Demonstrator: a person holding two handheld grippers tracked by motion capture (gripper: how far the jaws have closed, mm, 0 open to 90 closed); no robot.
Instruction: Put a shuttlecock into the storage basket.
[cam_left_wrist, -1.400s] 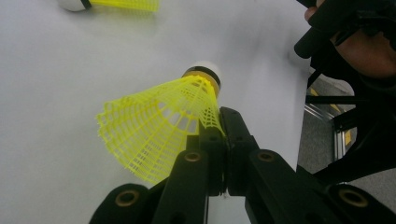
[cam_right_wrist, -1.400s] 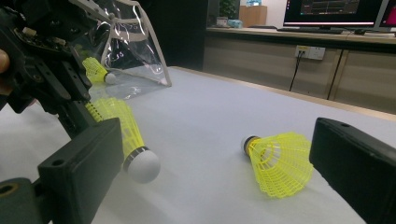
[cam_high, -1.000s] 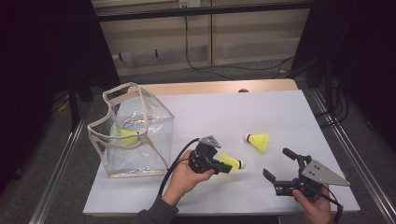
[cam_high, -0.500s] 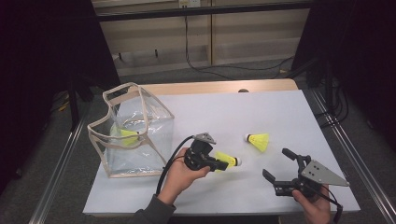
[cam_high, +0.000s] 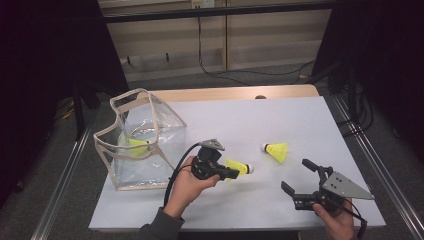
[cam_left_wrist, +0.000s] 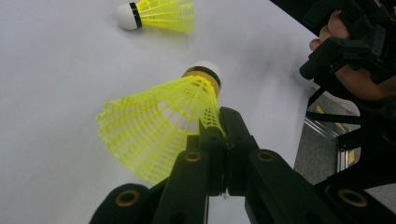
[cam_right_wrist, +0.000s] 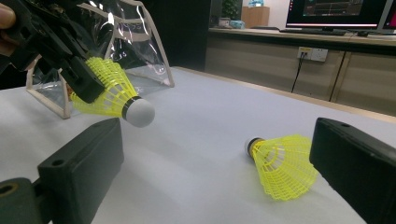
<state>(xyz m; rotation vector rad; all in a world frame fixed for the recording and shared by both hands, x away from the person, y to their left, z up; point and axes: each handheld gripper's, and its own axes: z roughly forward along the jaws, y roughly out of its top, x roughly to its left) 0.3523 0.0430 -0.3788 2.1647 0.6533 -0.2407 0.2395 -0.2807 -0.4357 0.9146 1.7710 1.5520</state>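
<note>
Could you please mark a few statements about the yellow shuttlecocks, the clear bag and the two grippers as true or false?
1. The left gripper is shut on the skirt of a yellow plastic shuttlecock with a white cork. True.
2. The right gripper also holds a shuttlecock. False: its jaws stand open and empty above the white table.
3. A second yellow shuttlecock lies loose on the table. True.
4. The clear plastic bag with beige trim is empty. False: something yellow, seemingly another shuttlecock, sits inside it.
5. The bag lies at the table's right edge. False: it stands at the left in the high view.
</note>
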